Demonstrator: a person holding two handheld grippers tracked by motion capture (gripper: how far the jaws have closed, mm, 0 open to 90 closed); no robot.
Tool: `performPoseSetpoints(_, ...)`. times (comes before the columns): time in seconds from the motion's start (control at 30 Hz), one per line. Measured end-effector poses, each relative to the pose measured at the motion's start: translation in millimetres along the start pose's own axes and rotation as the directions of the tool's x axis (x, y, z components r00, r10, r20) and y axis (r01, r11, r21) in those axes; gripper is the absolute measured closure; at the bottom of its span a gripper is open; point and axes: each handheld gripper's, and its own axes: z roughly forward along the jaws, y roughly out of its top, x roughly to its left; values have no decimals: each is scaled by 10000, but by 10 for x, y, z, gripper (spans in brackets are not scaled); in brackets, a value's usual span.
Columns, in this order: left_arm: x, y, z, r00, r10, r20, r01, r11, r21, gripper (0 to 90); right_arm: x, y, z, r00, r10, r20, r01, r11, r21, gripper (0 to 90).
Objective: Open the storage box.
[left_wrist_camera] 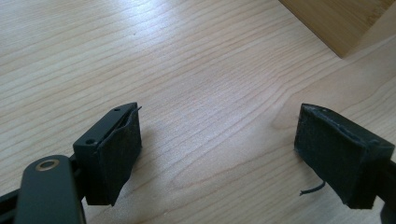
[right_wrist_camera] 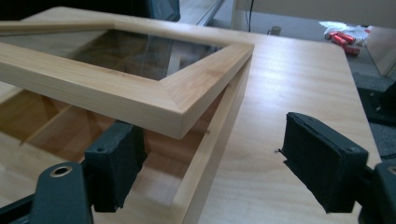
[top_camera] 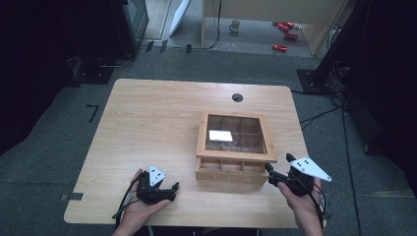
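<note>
Right gripper [right_wrist_camera: 210,154] fingers [right_wrist_camera: 322,161] spread wide astride the wooden box [top_camera: 236,147] corner, lid [right_wrist_camera: 140,88] raised at 6 o'clock, long axis 12 to 6, right of centre on the surface [top_camera: 147,123], left gripper [top_camera: 169,189] wide open at 7 o'clock.

The left tool [top_camera: 164,189] rests over bare table [top_camera: 147,123], with open wood ahead and to its left; the box [top_camera: 231,169] blocks its right. The right tool [right_wrist_camera: 210,158] straddles the box's front corner, one jaw under the raised lid [right_wrist_camera: 116,88], the other over free table outside.
</note>
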Motion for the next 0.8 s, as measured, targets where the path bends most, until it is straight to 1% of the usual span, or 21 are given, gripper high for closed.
performPoseSetpoints(0.07, -1, 1, 4, 10000, -56, -23, 56, 10000, -16, 145, 0, 23, 4, 10000, 20, 9, -20, 10000, -48, 218)
performPoseSetpoints(0.17, -1, 1, 4, 10000, -61, -26, 61, 10000, -12, 140, -19, 168, 40, 9999, -70, 113, 73, 9996, -271, 218)
performPoseSetpoints(0.23, -1, 1, 4, 10000, -59, -23, 59, 10000, -9, 140, -31, 224, 61, 9998, -157, 117, 161, 9994, -322, 218)
performPoseSetpoints(0.27, -1, 1, 4, 10000, -59, -23, 59, 10000, -9, 140, -31, 224, 61, 9998, -157, 117, 161, 9994, -322, 218)
performPoseSetpoints(0.3, 0, 2, 5, 10000, -58, -10, 58, 10000, -10, 140, -45, 293, 86, 9996, -255, 128, 260, 9990, -353, 218)
performPoseSetpoints(0.37, -1, 2, 7, 10000, -83, -9, 83, 10000, -31, 139, -49, 316, 96, 9994, -309, 149, 314, 9989, -344, 218)
performPoseSetpoints(0.4, 0, 3, 7, 10000, -83, -5, 83, 10000, -32, 140, -66, 381, 128, 9987, -473, 186, 480, 9981, -396, 218)
performPoseSetpoints(0.43, 0, 3, 7, 10000, -83, -5, 83, 10000, -32, 139, -66, 381, 128, 9987, -473, 186, 480, 9981, -396, 218)
performPoseSetpoints(0.47, 0, 3, 7, 10000, -82, -5, 82, 10000, -26, 140, -89, 436, 158, 9983, -543, 220, 553, 9975, -441, 217)
performPoseSetpoints(0.5, 0, 3, 7, 10000, -82, -5, 82, 10000, -26, 140, -89, 436, 158, 9983, -543, 220, 553, 9975, -441, 217)
performPoseSetpoints(0.6, 1, 4, 7, 10000, -70, -3, 70, 10000, -20, 140, -127, 539, 209, 9987, -492, 145, 500, 9969, -612, 216)
performPoseSetpoints(0.67, 1, 4, 6, 10000, -70, -3, 70, 10000, -18, 140, -132, 557, 218, 9987, -489, 131, 496, 9967, -648, 216)
performPoseSetpoints(0.8, 1, 4, 6, 10000, -79, 4, 79, 10000, -12, 140, -161, 644, 273, 9985, -544, 54, 547, 9953, -802, 223)
